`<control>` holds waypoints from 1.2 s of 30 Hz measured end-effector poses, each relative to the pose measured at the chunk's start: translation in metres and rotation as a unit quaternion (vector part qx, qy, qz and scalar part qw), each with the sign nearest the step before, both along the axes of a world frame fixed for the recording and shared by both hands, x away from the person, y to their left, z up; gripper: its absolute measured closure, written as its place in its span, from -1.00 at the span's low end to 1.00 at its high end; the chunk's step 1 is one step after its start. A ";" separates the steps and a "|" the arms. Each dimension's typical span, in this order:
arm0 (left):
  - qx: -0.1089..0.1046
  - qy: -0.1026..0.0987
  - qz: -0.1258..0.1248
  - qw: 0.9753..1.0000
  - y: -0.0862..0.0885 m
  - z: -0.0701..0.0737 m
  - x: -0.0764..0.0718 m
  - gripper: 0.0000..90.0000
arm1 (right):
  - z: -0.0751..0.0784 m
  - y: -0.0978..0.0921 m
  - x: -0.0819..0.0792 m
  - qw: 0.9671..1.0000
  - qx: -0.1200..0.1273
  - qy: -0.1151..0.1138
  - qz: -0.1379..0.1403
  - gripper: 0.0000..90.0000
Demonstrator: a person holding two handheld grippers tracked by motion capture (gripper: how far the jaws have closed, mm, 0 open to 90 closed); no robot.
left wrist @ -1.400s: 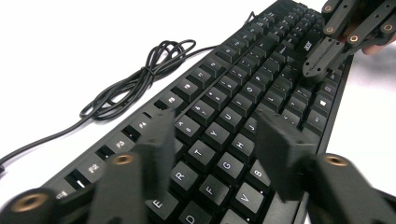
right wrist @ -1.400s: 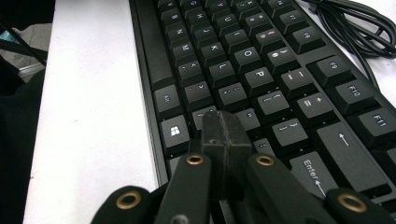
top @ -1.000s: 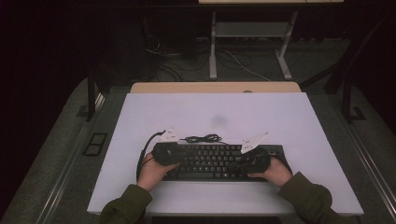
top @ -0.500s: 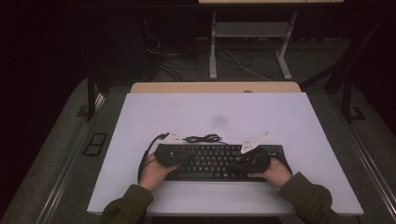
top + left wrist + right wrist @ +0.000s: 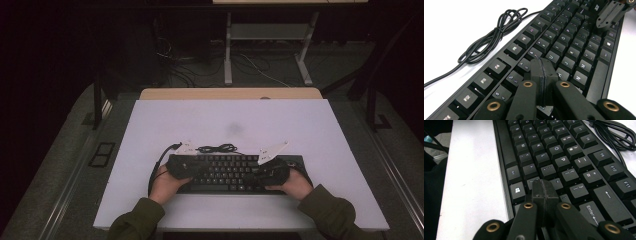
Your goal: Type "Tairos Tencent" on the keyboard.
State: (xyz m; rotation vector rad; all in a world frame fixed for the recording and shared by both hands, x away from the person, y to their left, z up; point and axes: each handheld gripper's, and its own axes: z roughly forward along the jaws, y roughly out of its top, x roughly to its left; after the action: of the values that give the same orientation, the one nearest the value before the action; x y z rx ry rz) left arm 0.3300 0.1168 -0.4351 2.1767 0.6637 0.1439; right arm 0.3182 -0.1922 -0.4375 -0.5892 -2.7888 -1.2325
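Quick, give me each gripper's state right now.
Left gripper: shut, holding nothing, tips over the keyboard.
Right gripper: shut, holding nothing, over the same keys.

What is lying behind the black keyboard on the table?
Behind the keyboard, a bundled black cable lies on the white table. The spot where it joins the keyboard cannot be seen.

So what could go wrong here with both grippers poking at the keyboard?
Both jaw pairs are pressed shut into blunt tips as wide as a key. The left hand-held gripper sits over the keyboard between several keys, so it may press two at once. The right hand-held gripper hovers by the Windows key and could hit it. The loose cable could snag.
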 end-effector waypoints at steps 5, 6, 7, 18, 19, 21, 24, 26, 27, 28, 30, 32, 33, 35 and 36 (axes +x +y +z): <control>-0.003 0.006 0.003 1.000 0.001 -0.003 0.001 0.98 | 0.000 0.000 0.000 1.000 -0.001 -0.001 0.000 0.99; -0.001 0.005 0.003 1.000 0.001 -0.003 0.001 0.98 | 0.000 0.000 0.000 1.000 0.000 -0.001 0.000 0.99; 0.001 0.004 0.002 1.000 0.002 -0.003 0.001 0.98 | 0.000 0.000 0.000 1.000 -0.001 -0.001 0.000 0.99; -0.011 0.000 0.000 1.000 0.001 0.003 -0.002 0.98 | 0.000 0.000 0.000 1.000 -0.001 -0.001 0.000 0.99; -0.013 0.000 0.002 1.000 0.002 0.004 -0.002 0.96 | 0.000 0.000 0.000 1.000 -0.001 -0.001 0.000 0.99; -0.020 0.000 0.007 1.000 0.003 0.005 -0.003 0.85 | 0.000 0.000 0.000 1.000 -0.001 -0.002 0.001 0.99; -0.026 -0.002 0.010 1.000 0.008 0.007 -0.006 0.66 | 0.000 0.000 0.000 1.000 -0.001 -0.002 0.000 0.99; -0.027 -0.003 0.013 1.000 0.011 0.008 -0.007 0.49 | 0.000 0.000 0.000 1.000 -0.002 -0.002 0.001 0.99; -0.029 -0.002 0.014 0.999 0.013 0.009 -0.008 0.42 | 0.000 0.000 0.000 1.000 -0.002 -0.002 0.001 0.99; -0.030 -0.002 0.017 0.999 0.015 0.009 -0.009 0.36 | 0.000 0.000 0.000 1.000 -0.002 -0.002 0.000 0.99; -0.032 -0.005 0.020 0.999 0.018 0.009 -0.011 0.24 | 0.000 0.000 0.000 1.000 -0.003 -0.003 0.001 0.99; -0.033 -0.008 0.025 0.999 0.022 0.010 -0.013 0.11 | 0.000 0.000 0.000 1.000 -0.003 -0.004 0.001 0.99; -0.034 -0.010 0.025 0.999 0.023 0.010 -0.014 0.06 | 0.000 0.000 0.000 1.000 -0.003 -0.004 0.001 0.99; -0.035 -0.014 0.029 0.999 0.026 0.009 -0.016 -0.06 | 0.000 0.000 0.000 1.000 -0.003 -0.004 0.001 0.99; -0.033 -0.014 0.030 0.999 0.028 0.009 -0.016 -0.10 | 0.000 0.000 0.000 1.000 -0.003 -0.004 0.001 0.99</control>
State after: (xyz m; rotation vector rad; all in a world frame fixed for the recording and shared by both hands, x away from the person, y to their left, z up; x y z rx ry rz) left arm 0.3138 0.1446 -0.4265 2.0884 0.7072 0.1811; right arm 0.3181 -0.1918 -0.4371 -0.5827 -2.8003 -1.2282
